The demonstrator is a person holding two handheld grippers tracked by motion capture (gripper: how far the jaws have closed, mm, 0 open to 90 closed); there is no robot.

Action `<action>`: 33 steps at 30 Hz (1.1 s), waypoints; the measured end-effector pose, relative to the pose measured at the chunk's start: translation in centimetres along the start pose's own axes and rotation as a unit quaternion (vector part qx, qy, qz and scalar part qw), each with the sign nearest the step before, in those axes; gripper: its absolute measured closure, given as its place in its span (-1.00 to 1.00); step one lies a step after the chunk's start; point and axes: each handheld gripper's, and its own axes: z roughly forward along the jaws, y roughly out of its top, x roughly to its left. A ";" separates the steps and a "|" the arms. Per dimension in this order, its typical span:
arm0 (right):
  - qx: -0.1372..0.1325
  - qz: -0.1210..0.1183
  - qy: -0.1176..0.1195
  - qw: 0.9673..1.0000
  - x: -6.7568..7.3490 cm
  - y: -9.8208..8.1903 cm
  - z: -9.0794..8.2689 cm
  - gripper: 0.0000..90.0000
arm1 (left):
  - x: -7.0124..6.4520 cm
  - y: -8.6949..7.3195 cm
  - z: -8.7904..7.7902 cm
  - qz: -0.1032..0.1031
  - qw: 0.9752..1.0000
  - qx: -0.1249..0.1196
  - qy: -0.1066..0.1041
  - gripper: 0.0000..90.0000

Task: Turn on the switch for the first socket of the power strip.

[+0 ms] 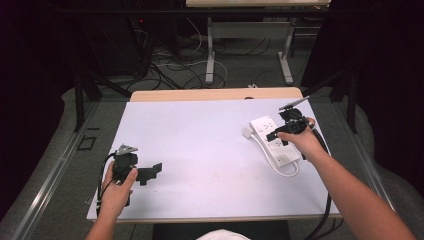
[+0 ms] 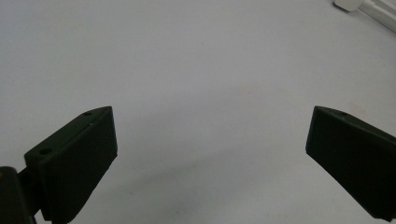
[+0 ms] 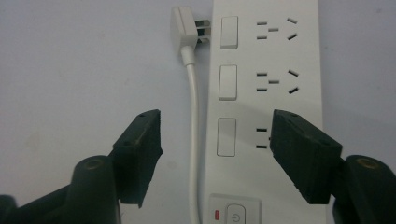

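Spreading across most of the high view is the white counter (image 1: pixel 210 145), bare in the middle, and that open stretch looks kept free as working room between the two hands. Over on the right side lies the power strip (image 1: pixel 272 140), set at a slant near the far right corner, presumably so the right hand can come at it head-on. And there it is: the right tongs (image 3: pixel 215 144) hang just above the strip, jaws standing apart with nothing between the pads, straddling the cord and the switch column. Left tongs (image 2: pixel 210 149) wait wide over bare counter near the front left, well apart from the action. Now the strip itself: long, white, flat, three rocker switches (image 3: pixel 228 82) beside three socket groups, a master power button with a red lamp at the near end. Smallest of all, the white plug (image 3: pixel 186 25) lies loose beside the strip's far end, prongs toward it.
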 end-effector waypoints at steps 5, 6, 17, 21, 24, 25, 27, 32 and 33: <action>0.004 -0.008 -0.002 1.000 0.7 -0.2 -0.1 -0.46 | 0.1 0.0 -0.1 0.002 1.000 0.001 0.001 -0.96; 0.004 -0.008 -0.002 1.000 0.7 -0.2 -0.1 -0.46 | 0.1 0.0 -0.1 0.002 1.000 0.001 0.001 -0.96; -0.005 -0.032 -0.009 0.999 2.0 -0.8 -0.5 -0.66 | 0.1 0.0 -0.2 0.000 1.000 0.001 0.002 -0.96; -0.027 -0.042 -0.004 0.999 2.5 -1.2 -0.8 -0.72 | 0.1 -0.1 -0.2 0.000 1.000 -0.001 0.001 -0.96; -0.041 -0.055 -0.015 0.998 2.9 -1.5 -1.3 -0.84 | 0.0 -0.1 -0.2 -0.001 1.000 -0.001 0.000 -0.96; -0.045 -0.059 -0.013 0.997 3.0 -1.7 -1.4 -0.86 | 0.0 -0.1 -0.2 -0.001 1.000 -0.001 0.000 -0.96; -0.057 -0.067 -0.016 0.996 3.1 -2.0 -1.7 -0.92 | 0.0 -0.1 -0.2 -0.001 1.000 -0.001 0.000 -0.96; -0.073 -0.092 -0.031 0.993 3.5 -2.8 -2.4 -1.00 | -0.2 -0.1 -0.3 0.003 1.000 -0.002 -0.004 -0.96; -0.078 -0.095 -0.029 0.992 3.5 -3.0 -2.6 -1.00 | -0.2 -0.1 -0.3 0.004 1.000 -0.003 -0.005 -0.96</action>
